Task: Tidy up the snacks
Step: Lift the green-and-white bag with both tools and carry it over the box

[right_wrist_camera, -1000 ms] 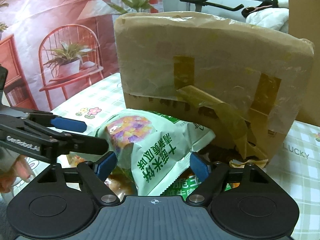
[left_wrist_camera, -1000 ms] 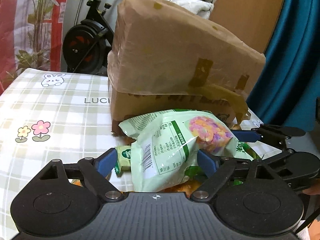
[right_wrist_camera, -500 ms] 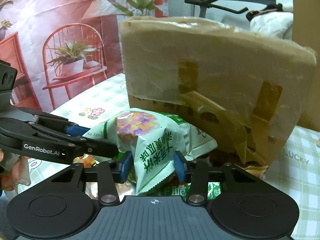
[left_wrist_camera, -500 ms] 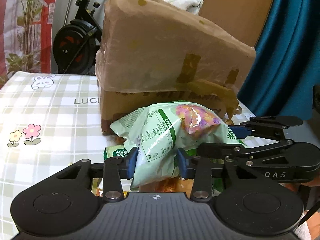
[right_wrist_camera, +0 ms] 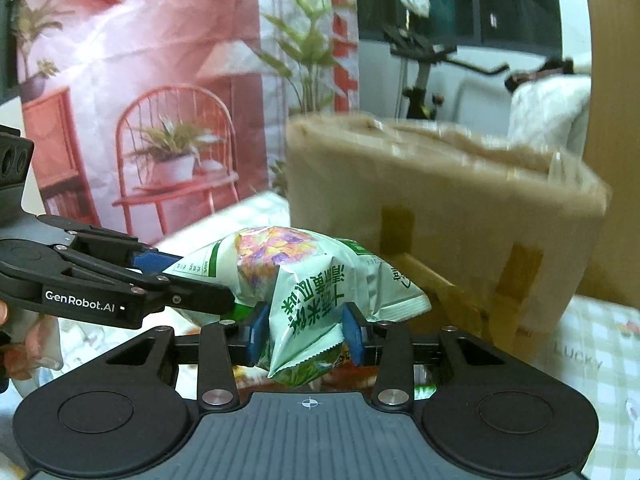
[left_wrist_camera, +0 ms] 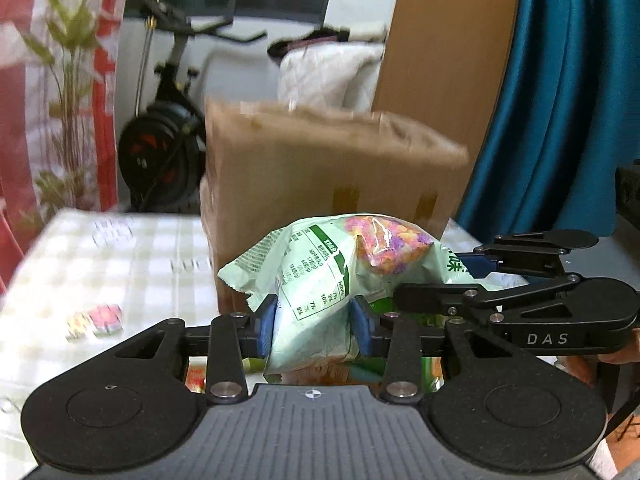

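Note:
A pale green snack bag [left_wrist_camera: 340, 264] with a colourful window hangs in the air, pinched from both ends. In the left wrist view my left gripper [left_wrist_camera: 314, 328] is shut on its crumpled near end, blue pads pressing the film. The right gripper's black fingers [left_wrist_camera: 520, 256] reach in from the right. In the right wrist view my right gripper [right_wrist_camera: 305, 336] is shut on the other end of the same snack bag [right_wrist_camera: 304, 264], by its serrated seal. There the left gripper's fingers [right_wrist_camera: 120, 276] come in from the left.
A tall taped cardboard box [left_wrist_camera: 320, 168] stands just behind the bag on the checked tablecloth [left_wrist_camera: 100, 264]. More snack packets [left_wrist_camera: 400, 312] lie under the bag. An exercise bike [left_wrist_camera: 160, 152] and a blue curtain [left_wrist_camera: 560, 100] stand beyond the table.
Both grippers went from open around the bag to shut on its ends, then rose with it. The box and table now sit lower and look blurred.

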Demonstrator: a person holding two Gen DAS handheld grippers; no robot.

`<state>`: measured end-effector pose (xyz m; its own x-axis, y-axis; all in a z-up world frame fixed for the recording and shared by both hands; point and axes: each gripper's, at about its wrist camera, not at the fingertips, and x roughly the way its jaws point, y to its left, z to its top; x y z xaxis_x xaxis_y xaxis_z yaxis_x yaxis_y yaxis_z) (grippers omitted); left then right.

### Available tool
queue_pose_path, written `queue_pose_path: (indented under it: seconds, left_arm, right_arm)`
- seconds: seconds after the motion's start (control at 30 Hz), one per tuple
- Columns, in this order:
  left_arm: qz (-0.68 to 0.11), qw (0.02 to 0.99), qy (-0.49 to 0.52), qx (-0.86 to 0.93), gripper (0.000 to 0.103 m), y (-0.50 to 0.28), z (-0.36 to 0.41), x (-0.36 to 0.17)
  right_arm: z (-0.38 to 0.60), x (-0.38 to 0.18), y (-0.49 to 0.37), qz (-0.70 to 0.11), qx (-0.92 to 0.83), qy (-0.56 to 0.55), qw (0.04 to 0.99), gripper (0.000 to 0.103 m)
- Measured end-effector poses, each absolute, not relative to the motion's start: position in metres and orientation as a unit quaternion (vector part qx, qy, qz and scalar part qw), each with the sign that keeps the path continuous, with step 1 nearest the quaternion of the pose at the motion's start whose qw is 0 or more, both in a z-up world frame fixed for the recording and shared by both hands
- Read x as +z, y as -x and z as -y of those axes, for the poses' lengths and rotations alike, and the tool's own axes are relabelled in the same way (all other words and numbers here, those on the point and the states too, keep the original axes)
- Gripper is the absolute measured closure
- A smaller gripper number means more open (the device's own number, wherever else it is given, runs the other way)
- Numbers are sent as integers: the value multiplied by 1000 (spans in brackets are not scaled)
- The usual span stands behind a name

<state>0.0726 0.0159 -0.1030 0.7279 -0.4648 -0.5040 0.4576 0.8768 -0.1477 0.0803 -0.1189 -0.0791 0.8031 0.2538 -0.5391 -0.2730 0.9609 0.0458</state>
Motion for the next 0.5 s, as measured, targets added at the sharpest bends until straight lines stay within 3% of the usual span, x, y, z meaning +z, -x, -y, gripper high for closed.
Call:
queue_pose_path:
  seconds: [0.27, 0.5]
  left_arm:
    - [-188, 954, -14, -232, 62, -55, -6, -39]
    - [-130, 959, -46, -250, 61, -92, 29, 10]
  right_arm:
    - [123, -13, -70, -198, 149, 31, 968, 67]
    - [154, 33, -96, -147, 127, 50, 980, 67]
